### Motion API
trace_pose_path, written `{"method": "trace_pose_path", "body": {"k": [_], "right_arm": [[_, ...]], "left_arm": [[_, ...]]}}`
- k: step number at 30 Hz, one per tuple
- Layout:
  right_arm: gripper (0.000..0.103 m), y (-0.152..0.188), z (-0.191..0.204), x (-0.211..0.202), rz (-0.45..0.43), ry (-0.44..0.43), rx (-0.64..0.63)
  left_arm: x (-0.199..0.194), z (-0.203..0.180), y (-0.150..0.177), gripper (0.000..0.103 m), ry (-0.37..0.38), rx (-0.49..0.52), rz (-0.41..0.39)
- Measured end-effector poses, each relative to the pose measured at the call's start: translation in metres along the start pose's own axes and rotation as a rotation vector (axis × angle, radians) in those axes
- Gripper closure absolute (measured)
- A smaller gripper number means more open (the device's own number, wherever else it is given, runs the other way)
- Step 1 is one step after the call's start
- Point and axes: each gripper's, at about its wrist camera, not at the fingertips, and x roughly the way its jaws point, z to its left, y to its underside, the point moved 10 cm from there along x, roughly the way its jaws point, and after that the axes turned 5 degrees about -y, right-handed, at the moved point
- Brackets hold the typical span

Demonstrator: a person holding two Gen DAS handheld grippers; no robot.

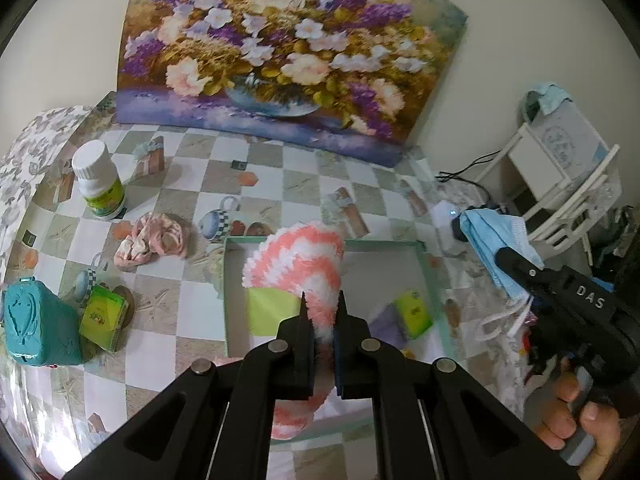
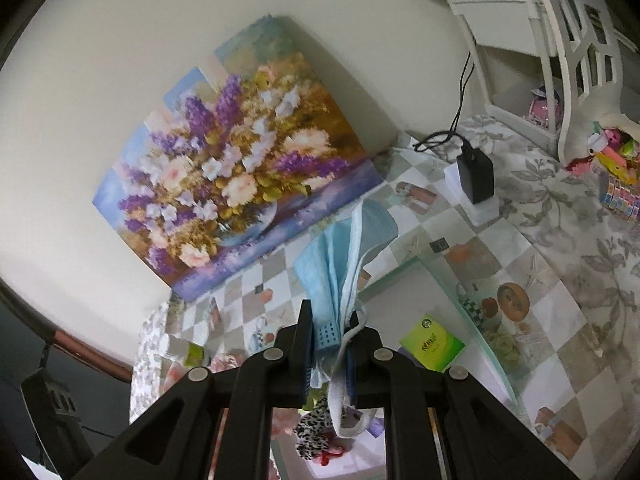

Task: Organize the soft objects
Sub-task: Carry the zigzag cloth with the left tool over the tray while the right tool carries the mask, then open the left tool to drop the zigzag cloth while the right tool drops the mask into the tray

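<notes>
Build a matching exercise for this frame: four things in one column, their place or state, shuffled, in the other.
Things:
1. pink-and-white fluffy cloth
2. blue face mask
3. white bottle
4. pink scrunchie

Places or states:
A. stands upright on the tablecloth
B. clamped in the right gripper
C. lies loose on the tablecloth, left of the shallow box
D. clamped in the left gripper, above the shallow box

Pairs: 1-D, 2-B, 3-A, 4-C
</notes>
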Motion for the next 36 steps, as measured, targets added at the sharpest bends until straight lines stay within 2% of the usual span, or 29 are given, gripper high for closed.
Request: {"method": "trace_pose_path", "body": {"k": [10, 21, 27, 36], "right_arm": [[0.090, 0.024, -0.011, 0.042, 0.105, 0.041, -0.021], [0.089, 0.055, -0.017, 0.090, 0.217, 0.070, -0.064], [0.088, 0.070, -0.024, 0.112, 0.265, 0.078, -0.070], [0.088, 0.089, -0.035, 0.138, 0.326, 0.112, -0.076]], "left_arm": [[0.044, 0.024, 0.013, 0.096, -0.063, -0.026, 0.078], [0.086, 0.022, 0.021, 0.096, -0.059, -0.014, 0.129], [0.110, 0.026, 0.030, 0.096, -0.074, -0.023, 0.173], [0.126, 0.037, 0.033, 0.096, -0.113, -0.022, 0.194]]}}
